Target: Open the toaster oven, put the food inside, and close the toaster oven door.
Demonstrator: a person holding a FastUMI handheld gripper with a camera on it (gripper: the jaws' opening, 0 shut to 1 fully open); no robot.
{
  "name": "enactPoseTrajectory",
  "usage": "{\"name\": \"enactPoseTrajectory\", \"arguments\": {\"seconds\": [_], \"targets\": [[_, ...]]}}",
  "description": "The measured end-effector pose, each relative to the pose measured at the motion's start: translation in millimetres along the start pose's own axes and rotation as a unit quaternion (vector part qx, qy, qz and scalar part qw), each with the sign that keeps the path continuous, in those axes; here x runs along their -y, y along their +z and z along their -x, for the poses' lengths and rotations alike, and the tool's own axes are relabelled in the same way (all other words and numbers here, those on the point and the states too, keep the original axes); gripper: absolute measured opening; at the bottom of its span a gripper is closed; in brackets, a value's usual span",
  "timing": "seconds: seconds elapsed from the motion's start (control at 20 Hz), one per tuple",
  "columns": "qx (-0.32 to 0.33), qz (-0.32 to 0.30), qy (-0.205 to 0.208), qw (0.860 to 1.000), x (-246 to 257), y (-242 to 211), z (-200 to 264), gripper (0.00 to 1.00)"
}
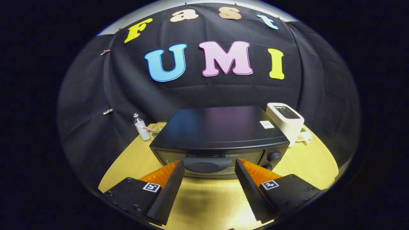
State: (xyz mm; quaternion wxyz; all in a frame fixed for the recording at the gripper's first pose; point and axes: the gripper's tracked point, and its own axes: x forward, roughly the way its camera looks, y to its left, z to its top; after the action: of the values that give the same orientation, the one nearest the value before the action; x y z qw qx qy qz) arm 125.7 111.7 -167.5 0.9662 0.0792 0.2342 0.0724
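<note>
The toaster oven [220,137] door is shut; the fingers [209,166] are spread wide, flanking its handle [207,164], holding nothing. Opening or just-closed—can't tell.

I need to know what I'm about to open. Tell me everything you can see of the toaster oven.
The toaster oven is a black, boxy appliance, seen from slightly above, standing upright on the wooden table. Its flat top looks smooth and bears a small white sticker near one back corner. The front has a glass door, shut, with a wide dark handle at its top edge and round knobs beside it. The open gripper has its fingertips either side of the handle; whether they touch it is unclear.
</note>
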Motion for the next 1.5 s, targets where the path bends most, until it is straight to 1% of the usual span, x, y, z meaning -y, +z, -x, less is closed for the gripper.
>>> {"name": "enactPoseTrajectory", "arguments": {"seconds": [0.15, 0.25, 0.45, 0.6, 0.7, 0.85, 1.0, 1.05, 1.25, 1.4, 1.5], "targets": [[0.027, 0.016, 0.012, 0.999, 7.2, 20.9, 15.6, 0.98], [0.052, 0.012, 0.024, 0.998, 11.1, 38.2, 26.2, 0.98], [0.074, 0.007, 0.048, 0.996, 20.9, 60.3, 48.1, 0.98], [0.105, 0.030, 0.047, 0.993, 31.5, 73.5, 75.2, 0.98], [0.122, 0.026, 0.046, 0.991, 33.1, 79.5, 96.5, 0.98], [0.147, 0.008, 0.035, 0.988, 37.5, 94.0, 120.5, 0.98], [0.151, -0.009, 0.002, 0.988, 45.1, 92.2, 135.1, 0.97], [0.162, -0.008, -0.011, 0.987, 47.3, 97.7, 142.3, 0.98], [0.195, 0.038, -0.046, 0.979, 41.1, 116.5, 173.4, 0.98], [0.201, 0.031, -0.055, 0.977, 43.0, 133.4, 192.4, 0.97], [0.205, 0.017, -0.050, 0.977, 46.6, 142.8, 199.5, 0.97]]}}
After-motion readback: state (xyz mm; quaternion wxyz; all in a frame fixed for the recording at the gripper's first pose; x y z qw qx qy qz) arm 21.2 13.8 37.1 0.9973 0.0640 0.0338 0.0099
